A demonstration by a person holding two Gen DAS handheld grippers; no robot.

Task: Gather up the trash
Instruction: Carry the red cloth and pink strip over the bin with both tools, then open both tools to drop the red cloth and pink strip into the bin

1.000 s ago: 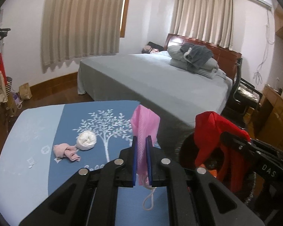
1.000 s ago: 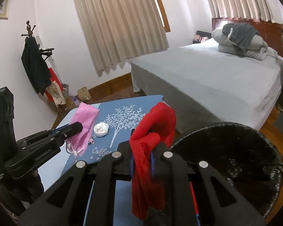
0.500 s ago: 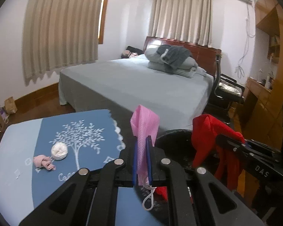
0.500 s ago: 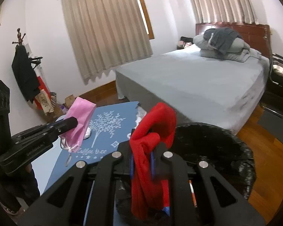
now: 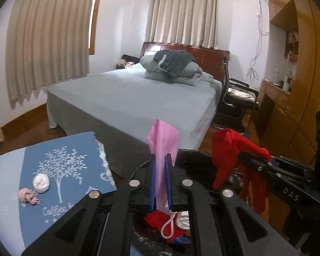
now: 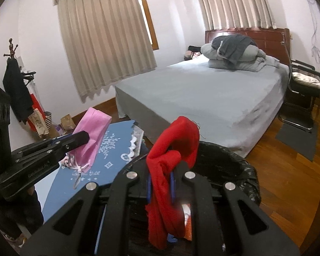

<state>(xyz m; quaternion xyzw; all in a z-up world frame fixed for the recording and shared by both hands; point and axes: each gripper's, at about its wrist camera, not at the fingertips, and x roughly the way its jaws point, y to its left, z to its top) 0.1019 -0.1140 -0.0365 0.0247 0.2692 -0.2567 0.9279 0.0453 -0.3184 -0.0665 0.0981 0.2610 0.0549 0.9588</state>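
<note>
trash in hand: the left gripper [image 5: 160, 179] has its jaws pinching a pink mask [image 5: 163, 140], low in the middle of the left view, the mask standing up above the fingers and its white loop [image 5: 168, 226] dangling below. the right gripper [image 6: 161, 183] pinches a red cloth [image 6: 175, 145], low centre of the right view, with the cloth bunched above the jaws and hanging down under them. both sit over the black bin [image 6: 228, 166], whose lined rim curves across the lower right of the right view; red and white scraps [image 5: 181, 221] lie inside it, bottom centre of the left view. in the lower left of the left view a blue mat [image 5: 74, 155] with a white tree print carries a white wad [image 5: 41, 183] and, just beside it, a pink wad [image 5: 27, 195]. a grey bed [image 5: 138, 93] fills the middle of both views.
</note>
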